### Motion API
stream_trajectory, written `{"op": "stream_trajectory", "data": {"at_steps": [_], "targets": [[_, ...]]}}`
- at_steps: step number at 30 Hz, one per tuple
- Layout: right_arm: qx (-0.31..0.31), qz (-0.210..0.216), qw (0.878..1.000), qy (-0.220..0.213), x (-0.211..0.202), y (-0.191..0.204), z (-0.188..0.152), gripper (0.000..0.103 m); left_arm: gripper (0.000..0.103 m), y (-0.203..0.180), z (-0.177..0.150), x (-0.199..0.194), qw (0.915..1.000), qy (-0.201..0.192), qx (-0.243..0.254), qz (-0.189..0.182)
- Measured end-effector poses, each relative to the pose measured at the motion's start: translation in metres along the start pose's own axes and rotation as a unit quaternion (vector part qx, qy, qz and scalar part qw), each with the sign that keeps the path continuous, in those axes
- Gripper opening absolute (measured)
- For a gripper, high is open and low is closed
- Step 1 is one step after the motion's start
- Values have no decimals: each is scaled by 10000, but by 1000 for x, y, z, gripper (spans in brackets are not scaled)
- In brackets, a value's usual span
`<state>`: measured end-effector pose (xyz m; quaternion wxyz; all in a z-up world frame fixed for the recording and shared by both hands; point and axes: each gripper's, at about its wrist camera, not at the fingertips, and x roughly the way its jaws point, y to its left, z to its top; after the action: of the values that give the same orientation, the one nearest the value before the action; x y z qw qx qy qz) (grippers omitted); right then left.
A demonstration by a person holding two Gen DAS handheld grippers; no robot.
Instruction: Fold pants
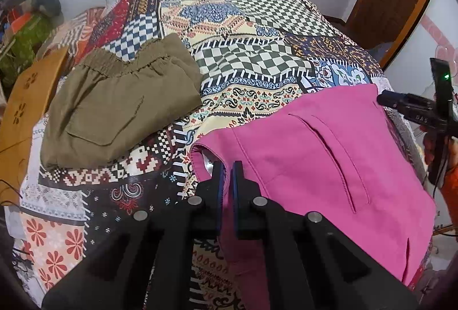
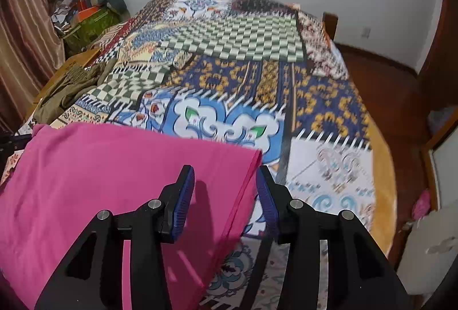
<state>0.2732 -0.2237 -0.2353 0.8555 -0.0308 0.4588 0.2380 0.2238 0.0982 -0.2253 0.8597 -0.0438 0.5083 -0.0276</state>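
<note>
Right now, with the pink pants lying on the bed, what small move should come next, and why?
Probably open the left gripper and lift it clear. It is shut on the edge of the pink pants, while the right gripper is already open over their other edge. The pants lie flat on the bedspread, like the folded olive pants.

Small white letters, possibly "DAS", stand on the right claw [image 1: 382,99].

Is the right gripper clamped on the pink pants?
No, the right gripper stands open, its pads apart over the pink pants' edge.
</note>
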Motion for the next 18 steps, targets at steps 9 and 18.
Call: {"op": "stream_trajectory", "data": {"at_steps": [9,18], "targets": [[322,243,9987,320,29,-6,-4,41,6,8,5,4,9998,76,-138,-148],[241,230,9992,239,31,1,-2,13,9,17,11,14,9986,210,-370,-302]]}}
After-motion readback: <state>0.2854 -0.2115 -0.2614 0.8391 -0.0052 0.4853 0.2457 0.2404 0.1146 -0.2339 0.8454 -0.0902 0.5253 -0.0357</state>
